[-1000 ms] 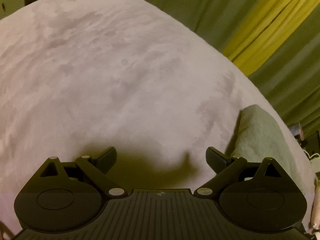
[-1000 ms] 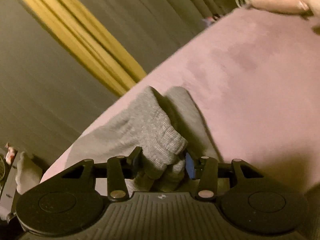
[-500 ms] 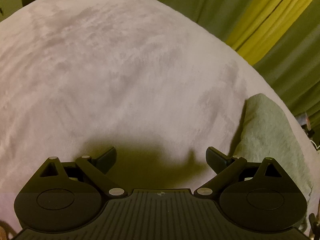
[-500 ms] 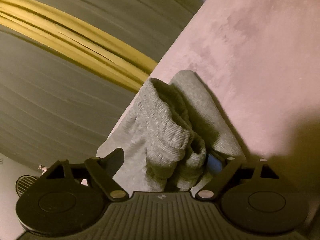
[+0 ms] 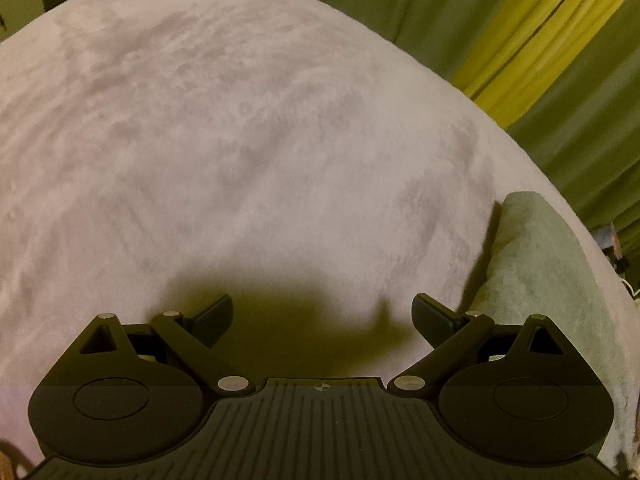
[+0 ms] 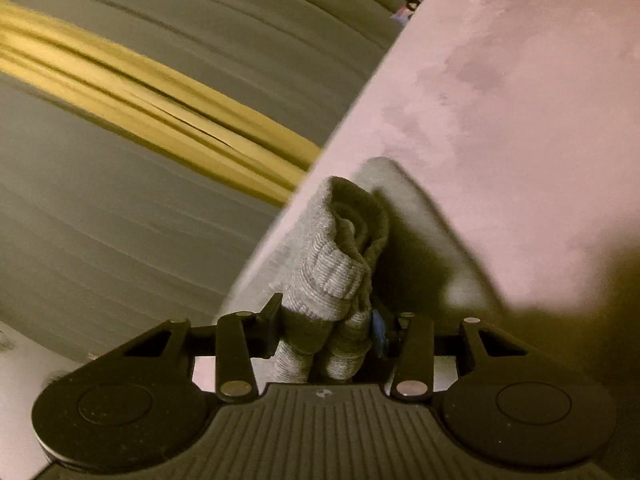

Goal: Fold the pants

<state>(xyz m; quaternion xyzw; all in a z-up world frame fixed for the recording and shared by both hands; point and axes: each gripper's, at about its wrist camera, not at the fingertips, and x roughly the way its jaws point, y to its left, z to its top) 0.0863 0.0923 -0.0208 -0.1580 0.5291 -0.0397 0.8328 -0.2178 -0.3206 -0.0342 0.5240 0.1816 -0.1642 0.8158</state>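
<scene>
The grey pants (image 6: 332, 264) lie at the edge of a pink plush surface (image 6: 500, 120). My right gripper (image 6: 326, 320) is shut on their ribbed cuff, which bunches up between the fingers; a flat grey part (image 6: 416, 232) lies on the surface beyond. In the left wrist view a fold of the pants (image 5: 536, 264) rests at the right, just past the right finger. My left gripper (image 5: 322, 312) is open and empty, low over the pink surface (image 5: 240, 140).
Olive curtains with a yellow band (image 5: 532, 28) hang beyond the surface's far edge; they also fill the left of the right wrist view (image 6: 160, 100). Small clutter (image 5: 612, 240) sits off the right edge.
My right gripper was shut on the cuff, opened half a second ago, and has shut on it again, turning further toward the curtain. My left gripper has barely moved and stays open.
</scene>
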